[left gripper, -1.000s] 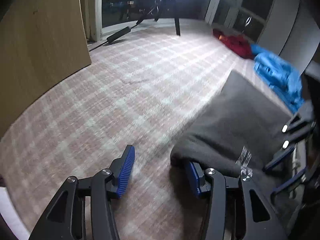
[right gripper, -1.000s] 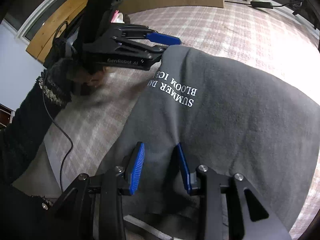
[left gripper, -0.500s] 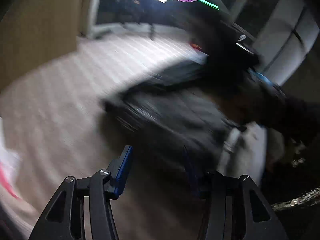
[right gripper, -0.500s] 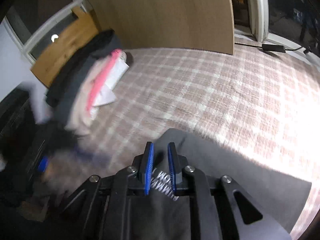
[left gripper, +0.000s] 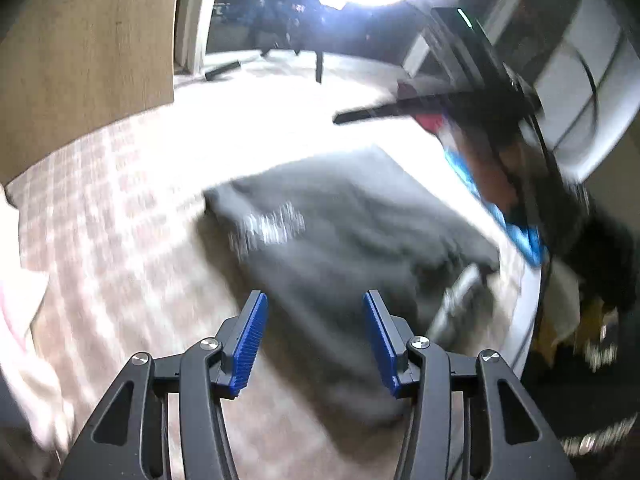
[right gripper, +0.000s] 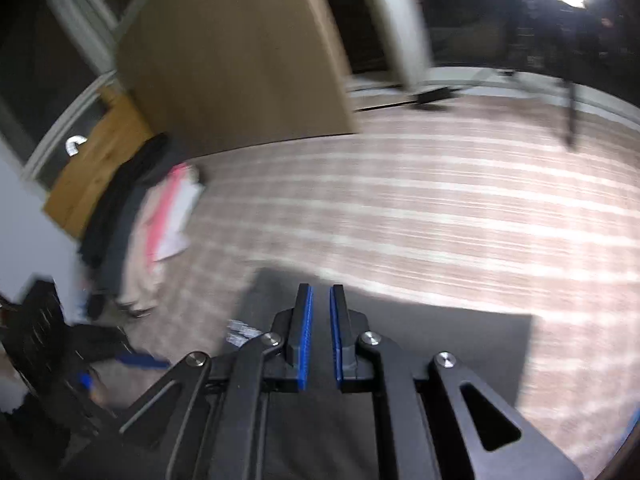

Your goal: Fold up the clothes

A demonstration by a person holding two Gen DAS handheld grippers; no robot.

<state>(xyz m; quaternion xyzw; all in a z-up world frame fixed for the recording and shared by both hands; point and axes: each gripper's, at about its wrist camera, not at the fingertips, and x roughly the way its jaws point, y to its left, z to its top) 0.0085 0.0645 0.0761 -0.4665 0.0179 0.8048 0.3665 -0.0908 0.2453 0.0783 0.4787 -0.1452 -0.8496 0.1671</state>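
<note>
1. Checked pink-and-white bedding (left gripper: 120, 208) fills the left wrist view, with a wooden board (left gripper: 80, 48) standing behind it. A folded grey garment (left gripper: 352, 232) with blurred white lettering lies on it. The left gripper (left gripper: 316, 336) hangs above the garment's near edge, blue pads apart, nothing between them. The right gripper (left gripper: 360, 114) shows blurred at upper right.
2. The right wrist view shows the same bedding (right gripper: 440, 208), the grey garment (right gripper: 460, 336) below, and stacked clothes (right gripper: 160, 220) at left. The right gripper's (right gripper: 319, 320) jaws are closing, nearly together, with nothing visibly between them.
</note>
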